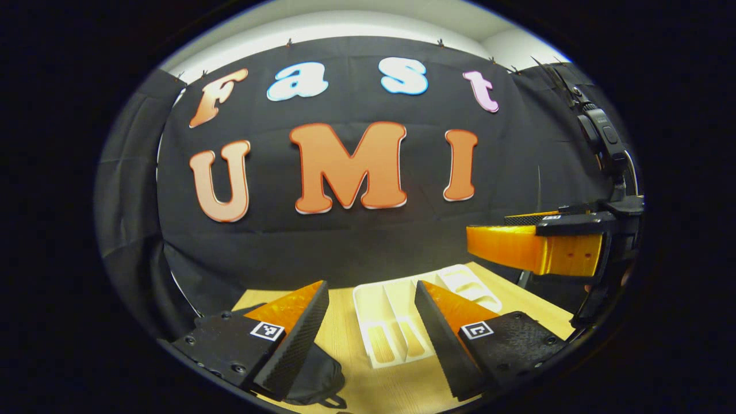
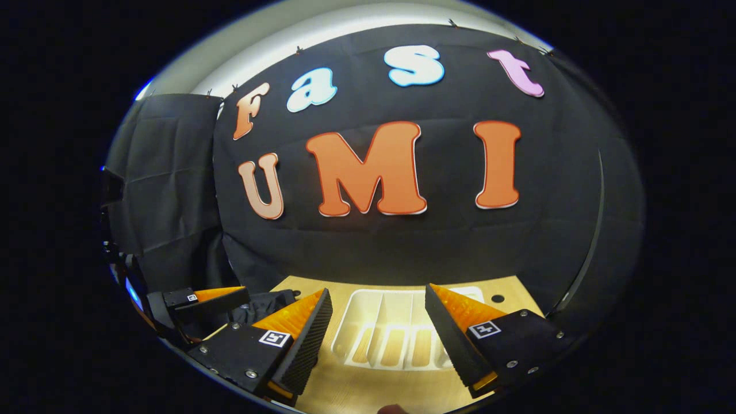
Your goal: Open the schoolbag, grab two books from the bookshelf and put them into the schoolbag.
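Starting with both jaws wide and empty, bring your left gripper [image 1: 371,302] down to the dark schoolbag [image 1: 313,376] lying near-left on the table [image 1: 402,385], while your right gripper [image 2: 376,310] waits over the white bookshelf [image 2: 397,339].

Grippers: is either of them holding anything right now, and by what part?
Nothing is held. The left gripper and the right gripper both have jaws spread wide, with only the white rack on the table showing between them.
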### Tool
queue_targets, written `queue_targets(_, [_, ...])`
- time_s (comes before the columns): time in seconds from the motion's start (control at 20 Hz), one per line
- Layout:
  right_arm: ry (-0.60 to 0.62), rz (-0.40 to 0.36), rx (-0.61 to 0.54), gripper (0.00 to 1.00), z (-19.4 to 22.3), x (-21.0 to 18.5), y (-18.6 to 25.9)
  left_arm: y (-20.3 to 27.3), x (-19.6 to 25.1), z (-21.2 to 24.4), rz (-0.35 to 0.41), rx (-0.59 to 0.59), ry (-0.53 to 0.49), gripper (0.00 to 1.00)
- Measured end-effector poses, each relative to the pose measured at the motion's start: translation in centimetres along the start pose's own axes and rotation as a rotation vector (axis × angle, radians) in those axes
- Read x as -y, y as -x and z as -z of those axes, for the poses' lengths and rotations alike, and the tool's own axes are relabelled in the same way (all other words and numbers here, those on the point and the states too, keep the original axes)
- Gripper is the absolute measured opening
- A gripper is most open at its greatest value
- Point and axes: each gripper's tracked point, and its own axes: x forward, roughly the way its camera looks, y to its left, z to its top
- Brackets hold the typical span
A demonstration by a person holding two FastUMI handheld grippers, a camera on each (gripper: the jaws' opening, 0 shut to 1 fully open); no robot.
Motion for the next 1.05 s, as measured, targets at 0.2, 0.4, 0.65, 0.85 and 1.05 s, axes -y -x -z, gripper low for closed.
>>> queue_targets(0.2, [0.021, 0.011, 0.061, 0.97, -0.9, -1.0, 0.7, 0.2, -0.2, -2.9, -0.024, 0.124, 0.028, 0.95])
queue_targets(0.4, [-0.027, 0.025, 0.045, 0.97, 0.7, -1.1, 0.8, 0.3, -0.5, -3.3, -0.04, 0.178, 0.04, 0.95])
queue_targets(0.65, [-0.032, 0.042, 0.028, 0.96, 1.8, -1.4, 0.3, 0.4, -0.6, -3.3, -0.033, 0.166, 0.044, 0.95])
queue_targets(0.85, [-0.004, 0.028, 0.045, 0.96, 1.6, -2.3, 0.2, 0.4, -0.7, -3.1, -0.044, 0.16, 0.054, 0.94])
queue_targets(1.05, [0.017, 0.031, 0.065, 0.96, 1.3, -2.5, 0.1, 0.3, -1.1, -3.0, -0.071, 0.167, 0.053, 0.94])
